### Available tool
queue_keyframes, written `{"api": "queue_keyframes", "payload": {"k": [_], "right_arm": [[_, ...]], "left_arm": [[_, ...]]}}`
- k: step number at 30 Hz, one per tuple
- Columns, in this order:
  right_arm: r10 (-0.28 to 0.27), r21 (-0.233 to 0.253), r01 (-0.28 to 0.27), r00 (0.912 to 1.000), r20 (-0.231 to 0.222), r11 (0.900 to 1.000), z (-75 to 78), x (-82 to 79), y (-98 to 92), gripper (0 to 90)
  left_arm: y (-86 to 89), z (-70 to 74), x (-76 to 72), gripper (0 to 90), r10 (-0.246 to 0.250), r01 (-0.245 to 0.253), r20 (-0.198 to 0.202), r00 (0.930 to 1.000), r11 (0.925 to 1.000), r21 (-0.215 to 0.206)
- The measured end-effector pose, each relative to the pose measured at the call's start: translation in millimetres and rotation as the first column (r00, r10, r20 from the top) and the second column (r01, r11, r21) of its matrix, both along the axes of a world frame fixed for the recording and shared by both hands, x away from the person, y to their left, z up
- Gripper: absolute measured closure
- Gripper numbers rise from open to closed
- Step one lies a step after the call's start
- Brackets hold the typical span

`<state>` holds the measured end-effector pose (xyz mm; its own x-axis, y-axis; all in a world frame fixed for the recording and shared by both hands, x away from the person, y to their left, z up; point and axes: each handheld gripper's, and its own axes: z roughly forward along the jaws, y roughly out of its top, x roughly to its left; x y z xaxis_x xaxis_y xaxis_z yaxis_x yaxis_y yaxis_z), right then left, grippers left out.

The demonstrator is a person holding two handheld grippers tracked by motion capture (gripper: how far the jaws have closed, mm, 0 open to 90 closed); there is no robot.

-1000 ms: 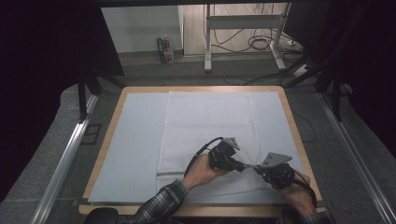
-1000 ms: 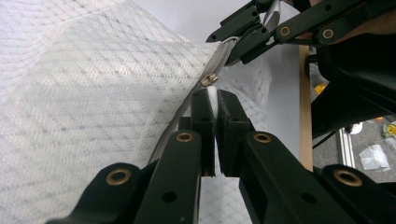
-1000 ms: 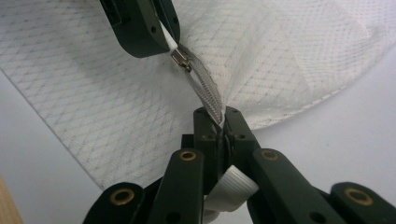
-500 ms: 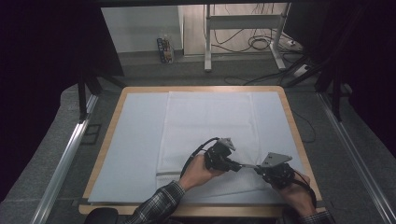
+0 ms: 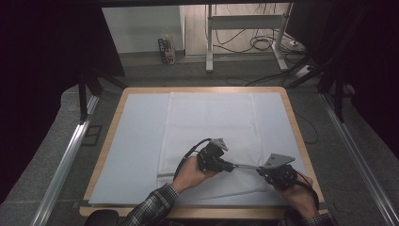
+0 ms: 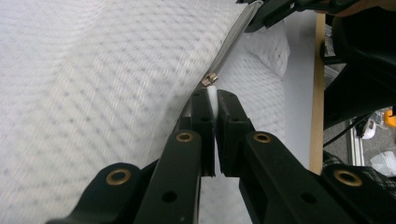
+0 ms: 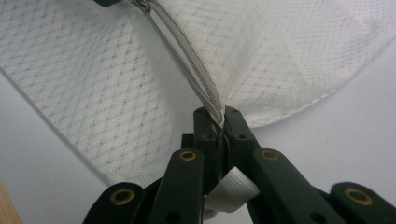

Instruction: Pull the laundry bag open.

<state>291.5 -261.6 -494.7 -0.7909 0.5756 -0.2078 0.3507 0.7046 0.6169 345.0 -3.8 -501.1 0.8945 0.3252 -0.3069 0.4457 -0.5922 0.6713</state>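
Not much change from half a second back: my left tool (image 5: 229,165) has slid a touch further left along the zipper (image 5: 244,166), and the right tool (image 5: 261,172) sits where it was. The left one is pressed together on the zipper pull (image 6: 209,79), the right pinches the zipper's end. The white mesh bag (image 5: 211,127) lies flat mid-worktop (image 5: 113,117). No readable writing anywhere.

- No words, brand names or numbers can be read anywhere from here.
- The white mesh cloth (image 5: 211,127) carries a woven dotted pattern, no lettering.
- The small box on the floor (image 5: 165,50) beyond the table is too blurred to read.
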Motion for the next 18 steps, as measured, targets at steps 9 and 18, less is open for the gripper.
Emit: {"api": "queue_keyframes", "payload": {"k": [9, 18], "right_arm": [[0.003, -0.005, -0.003, 1.0000, 0.005, 1.000, 0.2, -0.4, -0.3, 84.9], [-0.001, -0.001, 0.001, 1.0000, 0.006, 1.000, 0.0, -1.1, -0.4, 84.9]], "left_arm": [[14.1, -1.5, -3.2, 87.4, 0.025, -0.025, -0.001, 0.9997, 0.9997, -0.003], [30.6, -4.0, -5.0, 87.4, 0.051, -0.052, -0.020, 0.9985, 0.9985, -0.015]]}}
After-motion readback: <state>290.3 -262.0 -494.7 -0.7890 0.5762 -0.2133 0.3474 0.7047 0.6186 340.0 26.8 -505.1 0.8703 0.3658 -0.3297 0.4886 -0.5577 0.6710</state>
